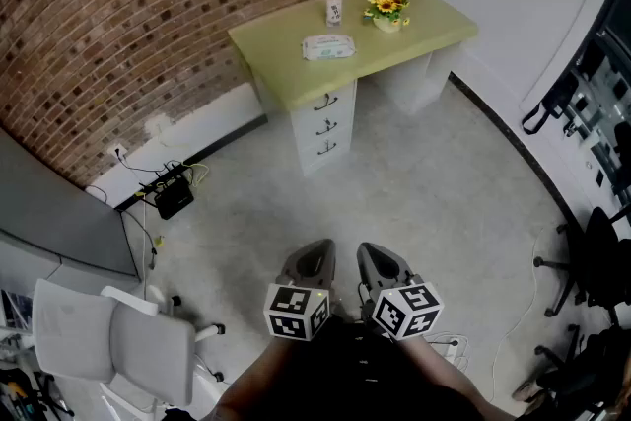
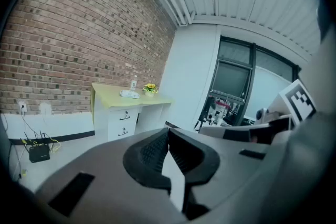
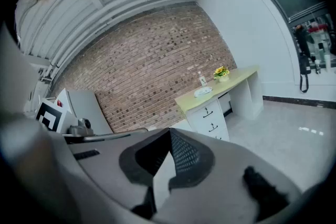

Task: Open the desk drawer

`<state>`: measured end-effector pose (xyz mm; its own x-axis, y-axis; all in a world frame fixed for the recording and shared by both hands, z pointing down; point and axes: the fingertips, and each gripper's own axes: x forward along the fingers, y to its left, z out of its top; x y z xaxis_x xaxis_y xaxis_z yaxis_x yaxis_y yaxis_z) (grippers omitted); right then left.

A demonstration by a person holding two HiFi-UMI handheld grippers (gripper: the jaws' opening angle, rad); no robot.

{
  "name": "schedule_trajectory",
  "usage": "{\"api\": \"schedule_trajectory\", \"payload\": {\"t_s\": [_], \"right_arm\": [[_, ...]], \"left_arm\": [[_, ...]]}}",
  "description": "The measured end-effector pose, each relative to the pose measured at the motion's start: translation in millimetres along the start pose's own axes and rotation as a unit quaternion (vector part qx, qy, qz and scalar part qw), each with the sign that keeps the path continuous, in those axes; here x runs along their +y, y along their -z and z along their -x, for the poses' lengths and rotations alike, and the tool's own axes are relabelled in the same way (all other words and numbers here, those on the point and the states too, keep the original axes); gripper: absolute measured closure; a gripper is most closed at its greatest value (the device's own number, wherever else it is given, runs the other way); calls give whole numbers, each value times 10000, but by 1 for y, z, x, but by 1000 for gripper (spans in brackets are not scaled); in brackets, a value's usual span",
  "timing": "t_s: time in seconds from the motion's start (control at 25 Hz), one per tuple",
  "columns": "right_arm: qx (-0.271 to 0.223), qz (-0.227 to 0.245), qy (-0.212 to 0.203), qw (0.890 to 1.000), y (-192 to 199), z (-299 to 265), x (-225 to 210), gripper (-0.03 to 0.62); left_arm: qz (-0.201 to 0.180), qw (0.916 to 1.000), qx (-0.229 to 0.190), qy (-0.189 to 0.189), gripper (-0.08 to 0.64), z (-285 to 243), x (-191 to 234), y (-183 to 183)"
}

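Observation:
A desk (image 1: 409,42) with a yellow-green top stands against the brick wall, far ahead of me. Its white drawer unit (image 1: 326,126) has three closed drawers with dark handles, also visible in the left gripper view as the drawer unit (image 2: 124,122) and in the right gripper view as the drawer unit (image 3: 210,118). My left gripper (image 1: 314,261) and right gripper (image 1: 379,263) are held close to my body, side by side, well short of the desk. Both are shut with nothing between the jaws, as the left gripper (image 2: 167,138) and the right gripper (image 3: 169,139) show.
On the desk are a bottle (image 1: 334,5), a wipes pack (image 1: 327,45) and a pot of yellow flowers (image 1: 386,9). A white office chair (image 1: 108,340) stands at my left. A black router with cables (image 1: 174,197) lies by the wall. Dark chairs (image 1: 601,301) stand at right.

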<state>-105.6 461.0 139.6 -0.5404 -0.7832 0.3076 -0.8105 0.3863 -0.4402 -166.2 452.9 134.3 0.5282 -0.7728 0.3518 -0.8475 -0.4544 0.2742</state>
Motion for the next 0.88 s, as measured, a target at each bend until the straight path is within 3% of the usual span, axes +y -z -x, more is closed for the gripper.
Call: {"api": "schedule_trajectory", "payload": {"t_s": [0.44, 0.76, 0.88], "right_arm": [[-49, -73, 38, 10000, 2, -1, 7, 580], [-336, 98, 53, 9994, 2, -4, 25, 580], [-423, -35, 162, 9990, 7, -4, 27, 580]], "left_arm": [[-7, 9998, 107, 147, 551, 9, 2, 2], [-4, 9997, 162, 201, 551, 24, 15, 11], [-20, 9996, 175, 228, 551, 32, 21, 14]]}}
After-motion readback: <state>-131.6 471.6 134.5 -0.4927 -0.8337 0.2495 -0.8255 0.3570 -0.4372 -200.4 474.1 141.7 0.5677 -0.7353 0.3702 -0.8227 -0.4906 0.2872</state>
